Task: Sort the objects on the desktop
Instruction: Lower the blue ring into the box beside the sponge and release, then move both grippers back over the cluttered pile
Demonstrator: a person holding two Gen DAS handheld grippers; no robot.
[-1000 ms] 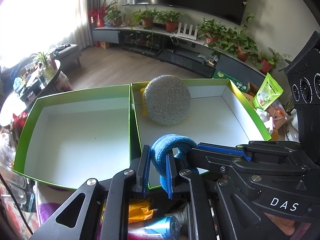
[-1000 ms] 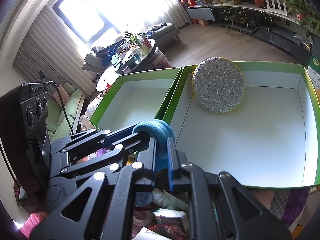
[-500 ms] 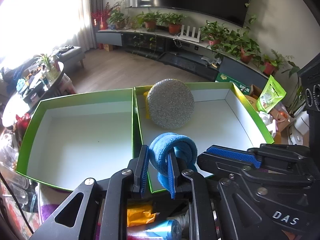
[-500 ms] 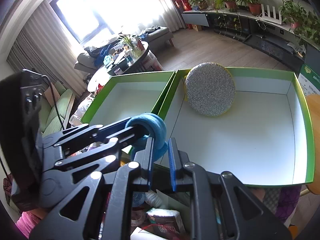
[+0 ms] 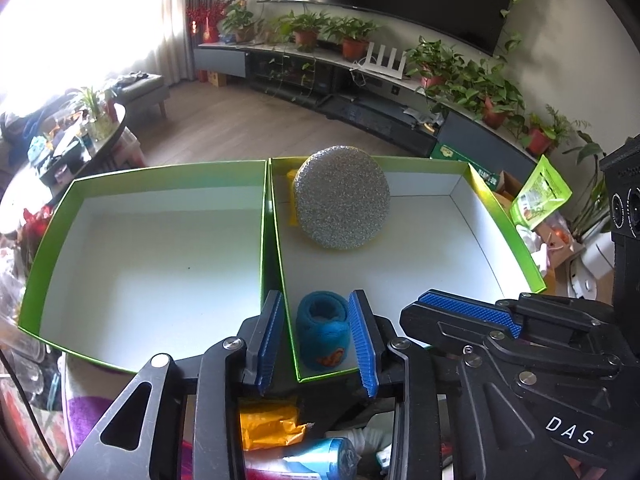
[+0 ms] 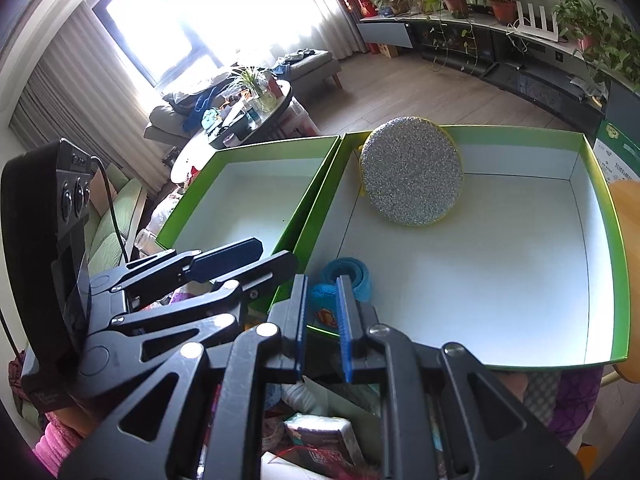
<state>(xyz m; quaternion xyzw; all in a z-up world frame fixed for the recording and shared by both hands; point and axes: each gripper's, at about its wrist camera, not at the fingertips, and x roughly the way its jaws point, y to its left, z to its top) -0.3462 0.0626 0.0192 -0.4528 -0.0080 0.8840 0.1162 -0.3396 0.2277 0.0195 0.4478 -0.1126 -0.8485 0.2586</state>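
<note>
A rolled blue wristband (image 5: 324,332) lies in the near left corner of the right green box (image 5: 504,216); it also shows in the right wrist view (image 6: 352,276). My left gripper (image 5: 316,340) is open, its pads either side of the wristband and above it. My right gripper (image 6: 322,328) is open a little and empty, just behind the box's near wall (image 6: 536,364). A round silver glitter pad (image 5: 342,196) leans at the back of the right box, also seen in the right wrist view (image 6: 412,176). The left green box (image 5: 52,216) holds nothing.
Below the grippers lies clutter: a yellow packet (image 5: 268,424), a blue tube (image 5: 316,456) and a small packet (image 6: 320,436). A round side table with plants (image 6: 248,108) stands beyond the boxes. A green snack bag (image 5: 540,196) is at the right.
My left gripper has opened and let go of the wristband, which dropped into the near left corner of the right box. My right gripper has drawn back a little.
</note>
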